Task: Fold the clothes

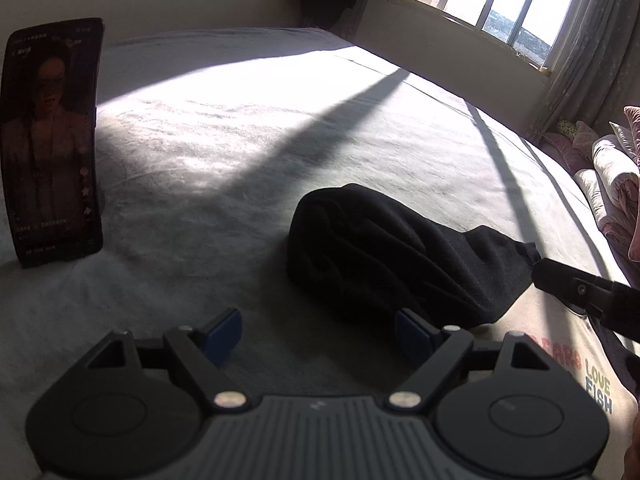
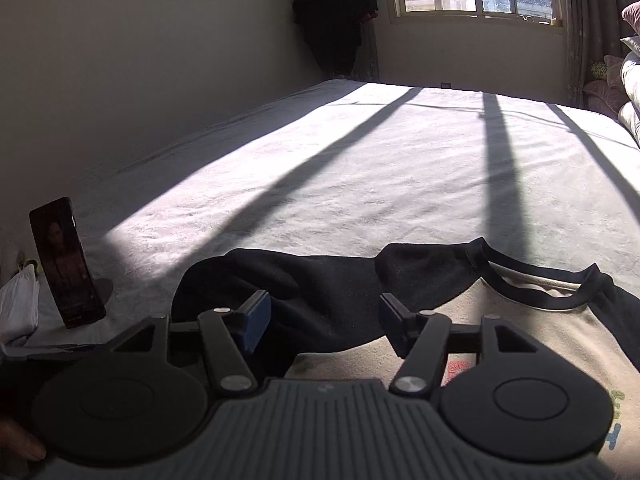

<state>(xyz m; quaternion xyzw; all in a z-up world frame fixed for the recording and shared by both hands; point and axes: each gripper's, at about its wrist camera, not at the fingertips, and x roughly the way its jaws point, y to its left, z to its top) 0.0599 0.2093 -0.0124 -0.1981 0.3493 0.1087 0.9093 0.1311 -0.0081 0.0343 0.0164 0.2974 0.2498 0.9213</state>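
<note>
The shirt point(image 2: 500, 344), cream with black sleeves, lies flat on the bed point(image 2: 360, 168), and one black sleeve point(image 2: 320, 296) is bunched just ahead of the spread jaws of the right gripper point(image 2: 324, 320). The left gripper point(image 1: 318, 334) is also spread and holds nothing, with the sleeve just past its right jaw. The cloth looks soft, light and limp, so I judge a hem or the sleeve edge is the best hold.

A wide bed point(image 2: 360, 168) with a pale grey plush cover carries a cream black-sleeved T-shirt point(image 2: 520, 344) and an upright dark smartphone point(image 2: 66, 264).

Left gripper point(image 1: 318, 336) fingers apart, near black sleeve point(image 1: 400, 256) on bed point(image 1: 240, 140).
</note>
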